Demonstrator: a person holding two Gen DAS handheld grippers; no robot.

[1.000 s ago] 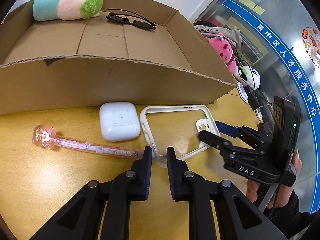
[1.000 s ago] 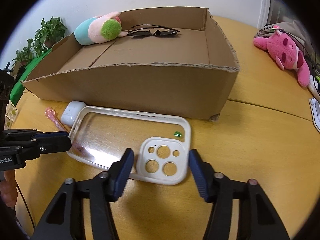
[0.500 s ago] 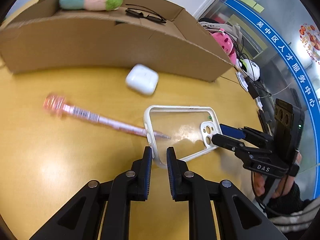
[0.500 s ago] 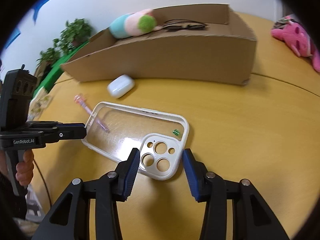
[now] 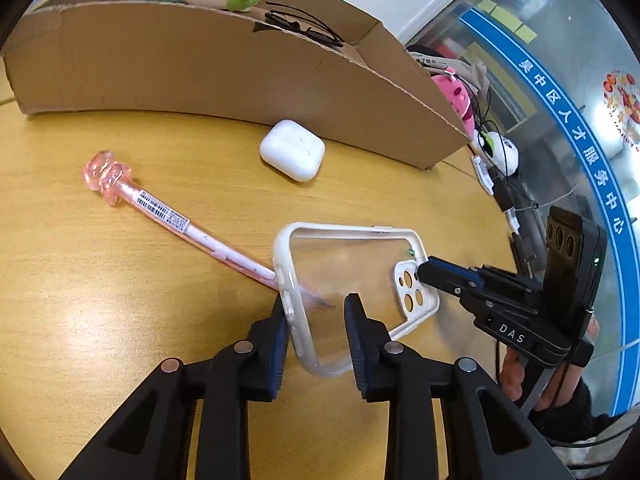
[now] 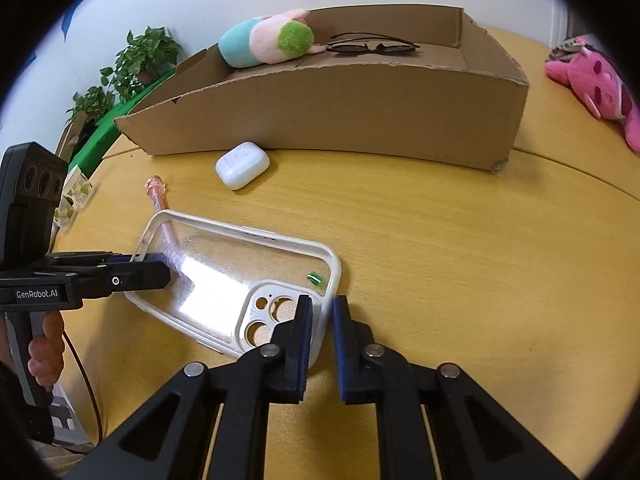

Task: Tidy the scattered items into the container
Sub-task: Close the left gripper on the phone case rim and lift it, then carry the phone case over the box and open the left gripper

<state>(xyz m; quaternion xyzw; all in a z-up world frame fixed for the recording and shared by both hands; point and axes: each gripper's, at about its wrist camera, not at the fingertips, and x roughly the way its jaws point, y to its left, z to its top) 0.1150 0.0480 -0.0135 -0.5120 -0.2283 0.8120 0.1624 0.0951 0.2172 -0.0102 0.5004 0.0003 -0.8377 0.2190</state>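
A clear phone case with a white rim (image 5: 340, 272) (image 6: 224, 276) is held above the wooden table. My right gripper (image 6: 321, 312) is shut on its camera-end corner. My left gripper (image 5: 316, 312) is open, its fingers astride the case's other end rim. A white earbud case (image 5: 292, 150) (image 6: 242, 164) and a pink pen (image 5: 160, 210) (image 6: 158, 196) lie on the table in front of the cardboard box (image 5: 180, 68) (image 6: 340, 116). The box holds a plush toy (image 6: 266, 42) and black glasses (image 6: 370, 46).
A pink plush (image 6: 596, 88) lies on the table right of the box. Potted plants (image 6: 132, 68) stand at the far left. Cables and a white-green toy (image 5: 496, 152) lie by the glass wall on the right.
Both grippers pulled back from the box, carrying the phone case with them. My right gripper closed on the camera corner. My left gripper opened from shut on the other end's rim.
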